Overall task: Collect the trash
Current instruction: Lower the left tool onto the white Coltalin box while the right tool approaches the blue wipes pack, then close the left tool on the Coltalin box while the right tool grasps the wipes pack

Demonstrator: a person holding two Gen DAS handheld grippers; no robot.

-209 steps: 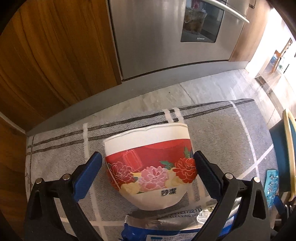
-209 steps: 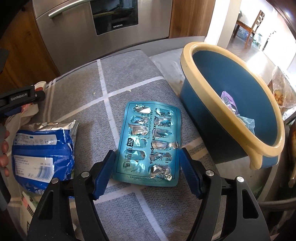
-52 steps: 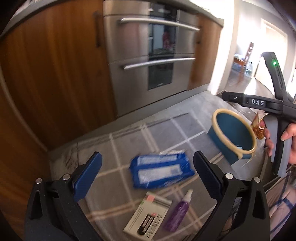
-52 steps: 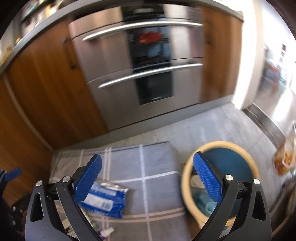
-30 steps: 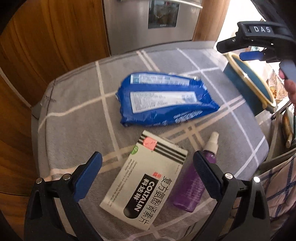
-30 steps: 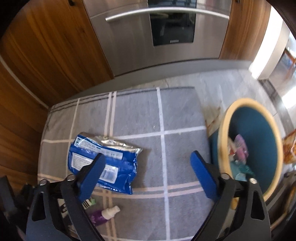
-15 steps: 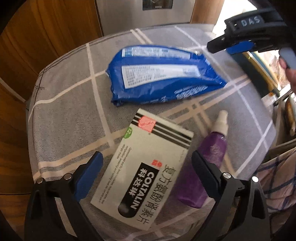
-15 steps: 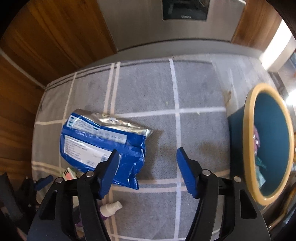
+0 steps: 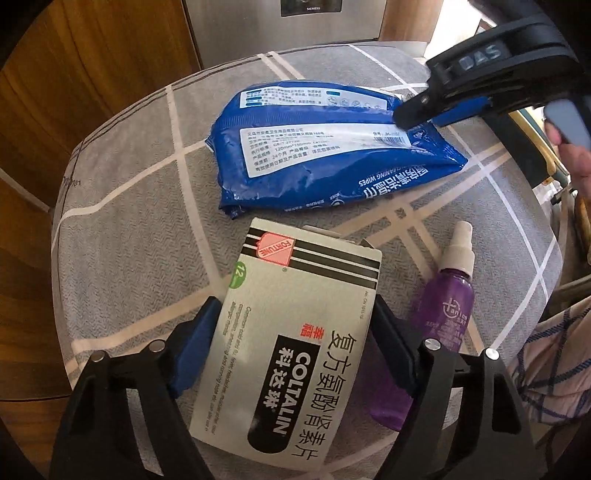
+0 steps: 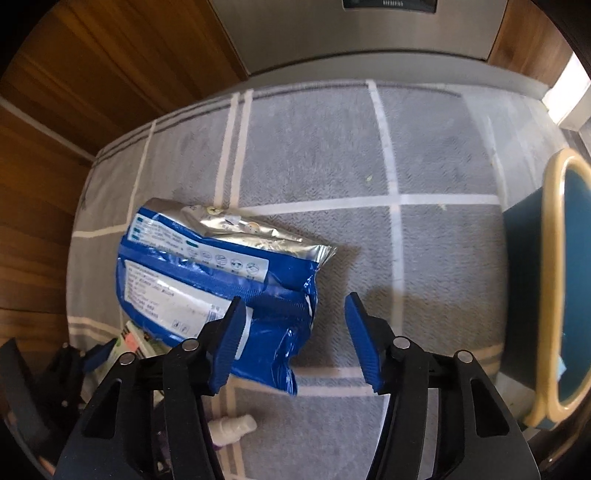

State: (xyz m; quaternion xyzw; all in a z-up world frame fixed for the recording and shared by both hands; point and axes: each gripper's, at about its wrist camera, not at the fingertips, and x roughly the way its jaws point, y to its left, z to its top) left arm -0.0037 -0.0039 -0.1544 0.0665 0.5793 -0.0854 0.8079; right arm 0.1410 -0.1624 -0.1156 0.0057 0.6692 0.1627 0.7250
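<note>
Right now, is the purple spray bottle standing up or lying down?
Lying down. The purple spray bottle lies flat on the grey cloth, nozzle pointing away.

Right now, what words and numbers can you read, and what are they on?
"COLTALIN", "FORTUNE", "12": medicine box.
"CLEANING WIPES": blue wipes pack; its small print is too small to read.
"tanion": purple spray bottle, unsure.
"SIEMENS": oven.
"DAS": right gripper.

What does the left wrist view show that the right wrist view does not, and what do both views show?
Only the left wrist view shows the Coltalin box face between the left gripper fingers and the purple spray bottle body. Only the right wrist view shows the blue basin and the open right gripper from behind. Both show the blue wipes pack on the grey cloth.
</note>
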